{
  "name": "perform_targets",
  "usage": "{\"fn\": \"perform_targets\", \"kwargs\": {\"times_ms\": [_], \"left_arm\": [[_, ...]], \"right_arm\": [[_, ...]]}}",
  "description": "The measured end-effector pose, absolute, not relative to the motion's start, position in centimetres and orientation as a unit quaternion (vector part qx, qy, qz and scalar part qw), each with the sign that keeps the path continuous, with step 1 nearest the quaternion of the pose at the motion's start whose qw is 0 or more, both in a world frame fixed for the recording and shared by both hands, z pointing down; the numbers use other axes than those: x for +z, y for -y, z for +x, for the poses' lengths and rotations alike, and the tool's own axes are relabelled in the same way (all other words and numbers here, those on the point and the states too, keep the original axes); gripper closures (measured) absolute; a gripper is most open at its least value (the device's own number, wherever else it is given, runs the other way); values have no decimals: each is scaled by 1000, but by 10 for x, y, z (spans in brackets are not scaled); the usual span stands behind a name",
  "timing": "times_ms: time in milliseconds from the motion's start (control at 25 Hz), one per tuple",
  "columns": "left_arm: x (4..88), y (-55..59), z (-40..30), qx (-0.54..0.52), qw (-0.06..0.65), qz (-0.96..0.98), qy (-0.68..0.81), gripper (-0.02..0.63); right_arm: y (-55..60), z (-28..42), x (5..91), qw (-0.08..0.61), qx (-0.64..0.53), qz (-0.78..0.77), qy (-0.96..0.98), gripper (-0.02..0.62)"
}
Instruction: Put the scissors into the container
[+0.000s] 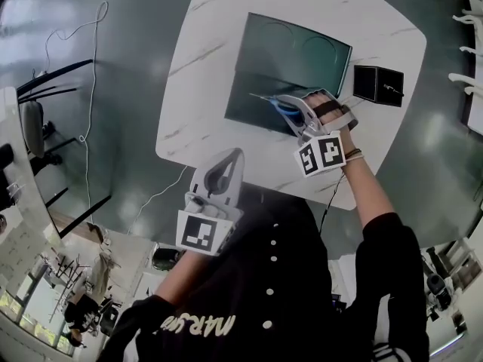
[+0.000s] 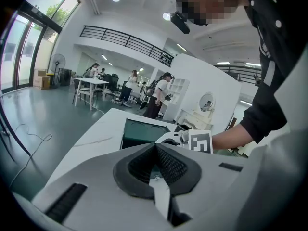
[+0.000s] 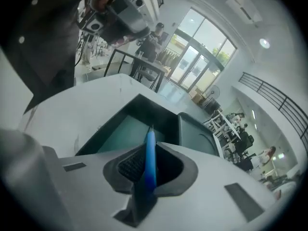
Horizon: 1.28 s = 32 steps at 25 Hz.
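Note:
The dark green container lies open on the white table, its tray nearer me and its lid behind. My right gripper hovers over the tray's near part, shut on the blue-handled scissors, whose blades point left. In the right gripper view the blue scissors stand edge-on between the pads, tip aimed over the container. My left gripper hangs at the table's near edge, shut and empty, its pads meeting at the tip. It looks toward the container and the right gripper.
A small black box stands on the table just right of the container. A cable trails over the grey floor at the left, by a black-framed stand. Several people stand by distant tables.

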State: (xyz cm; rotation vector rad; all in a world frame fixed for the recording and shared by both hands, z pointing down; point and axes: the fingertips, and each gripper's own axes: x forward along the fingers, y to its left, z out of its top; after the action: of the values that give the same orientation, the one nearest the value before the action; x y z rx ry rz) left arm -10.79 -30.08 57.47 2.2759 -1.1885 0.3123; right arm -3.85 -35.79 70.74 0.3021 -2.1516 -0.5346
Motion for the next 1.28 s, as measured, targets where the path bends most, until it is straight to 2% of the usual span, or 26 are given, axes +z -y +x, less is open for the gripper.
{"fn": "perform_targets", "kwargs": {"times_ms": [160,480,720,1280], "left_arm": [[583,298,-111,119,284,843,442,580],[590,295,-113,119,295,839,441,580],[593,293,-114,120,298,840,438,580],[592,288,-110,115,303,847,422,580]], "right_arm": [[359,-38,718,468,-272,107,834,534],[357,-36,731,509,-307,76,801,521],[348,-33,740,539,-260,36,801,422],[326,-19,737,558,-154,40,814,422]]}}
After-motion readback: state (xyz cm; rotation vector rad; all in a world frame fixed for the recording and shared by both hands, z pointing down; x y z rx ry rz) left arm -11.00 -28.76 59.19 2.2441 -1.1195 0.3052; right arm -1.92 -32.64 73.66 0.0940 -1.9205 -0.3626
